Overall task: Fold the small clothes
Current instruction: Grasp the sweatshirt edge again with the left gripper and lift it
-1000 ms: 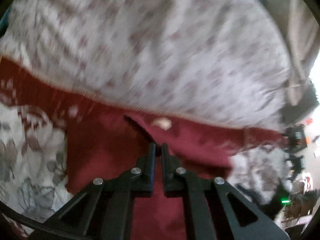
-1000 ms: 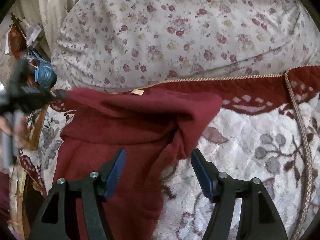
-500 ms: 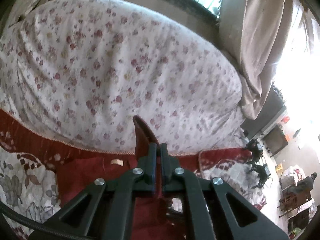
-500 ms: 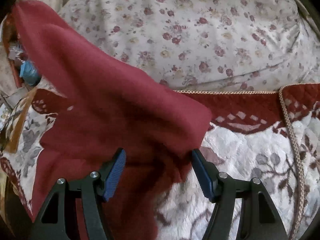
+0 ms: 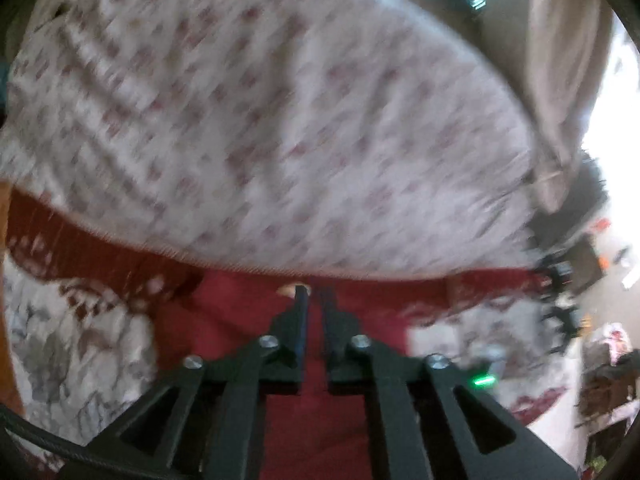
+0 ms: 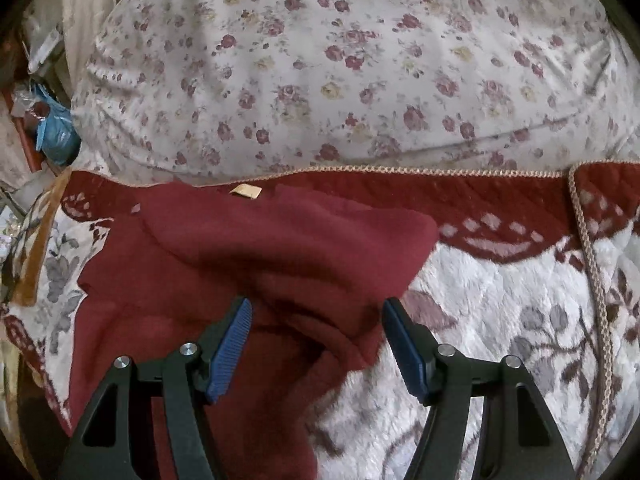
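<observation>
A dark red garment (image 6: 280, 248) lies on the bed blanket with its upper part folded over, a tan label (image 6: 247, 191) at its far edge. My right gripper (image 6: 317, 308) hovers open over the fold's lower edge, blue pads wide apart and touching nothing. The left wrist view is blurred by motion. In it my left gripper (image 5: 315, 292) points down at the same garment (image 5: 248, 320), close to the label (image 5: 286, 290). Its jaws are opening, with a narrow gap showing, and no cloth is pinched between them.
A large floral pillow (image 6: 360, 60) fills the far side of the bed. The white plush blanket (image 6: 500, 340) has a red border and a braided cord edge. A blue bag (image 6: 56, 128) and clutter sit off the bed at left. A curtain (image 5: 560, 80) hangs at right.
Half a second ago the left gripper held a flap of the red garment raised. Now the flap lies folded flat, and the left jaws have parted off it. The right gripper stays open.
</observation>
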The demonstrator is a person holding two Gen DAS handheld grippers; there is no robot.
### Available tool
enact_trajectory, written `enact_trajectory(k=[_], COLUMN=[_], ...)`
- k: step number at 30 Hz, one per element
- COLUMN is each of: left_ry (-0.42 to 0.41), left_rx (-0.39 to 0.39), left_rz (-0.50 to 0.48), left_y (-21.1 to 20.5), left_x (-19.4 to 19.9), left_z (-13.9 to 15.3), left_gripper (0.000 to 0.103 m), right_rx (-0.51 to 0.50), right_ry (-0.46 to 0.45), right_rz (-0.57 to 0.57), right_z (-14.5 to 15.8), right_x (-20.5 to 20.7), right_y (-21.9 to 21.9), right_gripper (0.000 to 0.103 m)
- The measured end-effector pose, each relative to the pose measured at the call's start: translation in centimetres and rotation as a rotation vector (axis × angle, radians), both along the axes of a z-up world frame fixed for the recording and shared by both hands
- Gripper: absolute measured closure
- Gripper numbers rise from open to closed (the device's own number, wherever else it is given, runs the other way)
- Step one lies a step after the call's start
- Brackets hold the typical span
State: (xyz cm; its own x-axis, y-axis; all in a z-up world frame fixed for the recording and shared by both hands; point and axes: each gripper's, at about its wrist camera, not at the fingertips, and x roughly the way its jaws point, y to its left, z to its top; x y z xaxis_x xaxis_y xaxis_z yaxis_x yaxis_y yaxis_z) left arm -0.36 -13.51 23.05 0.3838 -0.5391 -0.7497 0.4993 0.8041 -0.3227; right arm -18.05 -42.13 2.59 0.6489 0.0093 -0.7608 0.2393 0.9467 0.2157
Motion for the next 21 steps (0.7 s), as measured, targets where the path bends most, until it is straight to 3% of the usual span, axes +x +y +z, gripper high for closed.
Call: enact_trajectory(k=[2,3,6,11,16,18,19,21], left_ry=[-0.006,0.006,0.063,0.214,0.225,0.232,0.228,0.191], left_rx=[0.078,0.094,0.129,0.087,0.119,0.133,0.140,0.147], left_rz=[0.031,0.062,0.148,0.273,0.289,0.275,0.264,0.217], left_y=[0.5,0.9,2.0,2.5,0.6,-0.3,-0.7,-1.6], left_x=[0.6,1.2,4.2,10.3,12.8,13.1,13.1,12.7], left_z=[-3.5,-5.3,-10.4,-17.3,-20.5,-21.2,-21.2,-20.2], left_gripper=[0.047,0.040,0.038,0.038,0.038,0.060,0.088,0.094], right_rx=[0.004,0.006,0.039,0.094,0.124,0.128,0.131,0.129], right_ry=[0.019,0.026,0.044,0.031,0.017,0.015,0.014,0.014], right_rz=[0.016,0.023,0.048,0.054,0.071,0.073,0.071,0.064], right_z=[-0.2,-0.3,-0.8,-1.2,-1.5,-1.8,-1.9,-2.2], right_x=[-0.3,-0.7,-1.7,-2.7,-2.2,-2.0,-2.0,-1.8], right_y=[0.0,0.2,0.4,0.6,0.5,0.3,0.2,-0.2], right_gripper=[0.031,0.031,0.031,0.029,0.029,0.029,0.029,0.029])
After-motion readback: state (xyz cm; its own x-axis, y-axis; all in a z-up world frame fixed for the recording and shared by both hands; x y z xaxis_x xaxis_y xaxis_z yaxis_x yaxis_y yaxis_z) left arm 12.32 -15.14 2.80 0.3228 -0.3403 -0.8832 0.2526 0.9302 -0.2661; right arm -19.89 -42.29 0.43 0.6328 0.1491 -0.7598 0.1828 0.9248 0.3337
